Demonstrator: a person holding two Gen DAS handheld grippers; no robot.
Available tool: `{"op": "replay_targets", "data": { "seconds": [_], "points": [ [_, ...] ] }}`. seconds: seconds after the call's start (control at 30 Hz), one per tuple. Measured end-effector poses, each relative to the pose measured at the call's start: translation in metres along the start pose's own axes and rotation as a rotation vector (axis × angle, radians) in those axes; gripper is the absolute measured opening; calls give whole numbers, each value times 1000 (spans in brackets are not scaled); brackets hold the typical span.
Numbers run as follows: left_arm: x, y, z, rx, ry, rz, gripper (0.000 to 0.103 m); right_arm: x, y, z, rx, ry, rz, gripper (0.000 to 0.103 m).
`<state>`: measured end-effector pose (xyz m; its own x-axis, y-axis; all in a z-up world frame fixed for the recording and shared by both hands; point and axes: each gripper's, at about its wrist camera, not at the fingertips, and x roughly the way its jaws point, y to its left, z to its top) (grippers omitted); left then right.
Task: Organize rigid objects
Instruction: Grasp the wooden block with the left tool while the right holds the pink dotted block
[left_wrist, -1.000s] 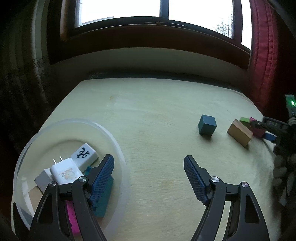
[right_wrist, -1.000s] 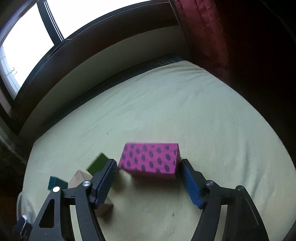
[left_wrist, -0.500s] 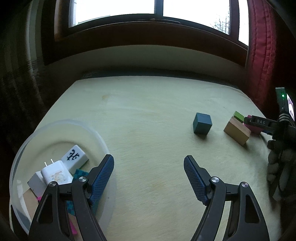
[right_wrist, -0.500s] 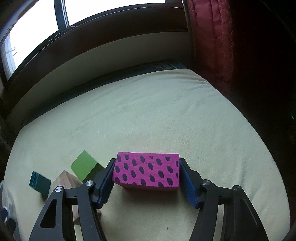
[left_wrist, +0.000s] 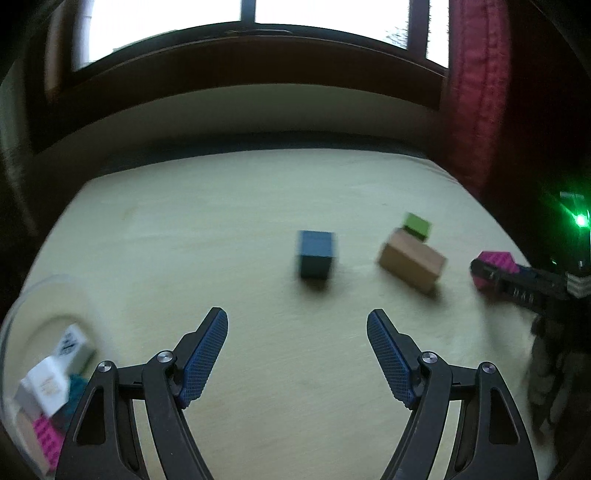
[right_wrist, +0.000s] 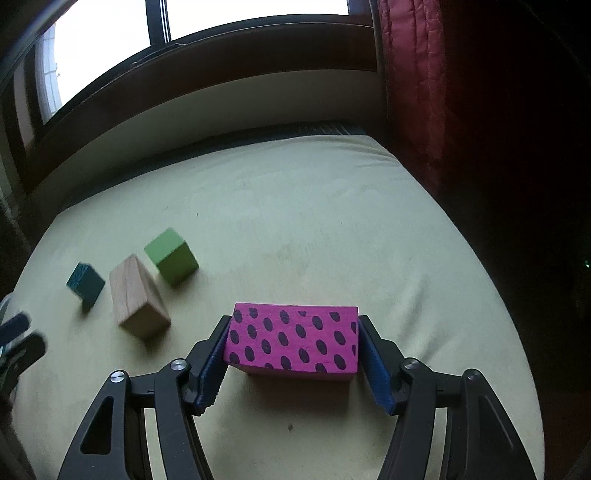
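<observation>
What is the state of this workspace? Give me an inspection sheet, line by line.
Surface: pale cloth-covered table, bare in the middle.
Job's things: pink spotted block; green cube, wooden block and teal cube loose; clear bowl holding a white charger and small pieces.
Clutter: nothing seen.
Grippers: left gripper open, empty; right gripper shut on the pink block.
Cables: nothing seen.
Surroundings: window, red curtain.

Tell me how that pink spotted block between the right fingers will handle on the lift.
The pink spotted block looks like rigid painted wood, so it probably won't flex. Its flat ends meet the ribbed fingers squarely, so slipping seems unlikely. Held end to end, it might sag if the grip loosens.
</observation>
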<state>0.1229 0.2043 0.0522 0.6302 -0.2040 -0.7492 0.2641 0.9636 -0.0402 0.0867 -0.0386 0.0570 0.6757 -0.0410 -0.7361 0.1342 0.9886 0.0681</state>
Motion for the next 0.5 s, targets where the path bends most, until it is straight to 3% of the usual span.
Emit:
{"op": "replay_targets", "data": {
  "seconds": [0.3, 0.5],
  "points": [
    [34, -58, 23, 123, 25, -92, 79, 6, -11, 0, 37, -3, 64, 68],
    [58, -82, 32, 182, 33, -108, 79, 6, -13, -1, 46, -4, 81, 68]
  ]
}}
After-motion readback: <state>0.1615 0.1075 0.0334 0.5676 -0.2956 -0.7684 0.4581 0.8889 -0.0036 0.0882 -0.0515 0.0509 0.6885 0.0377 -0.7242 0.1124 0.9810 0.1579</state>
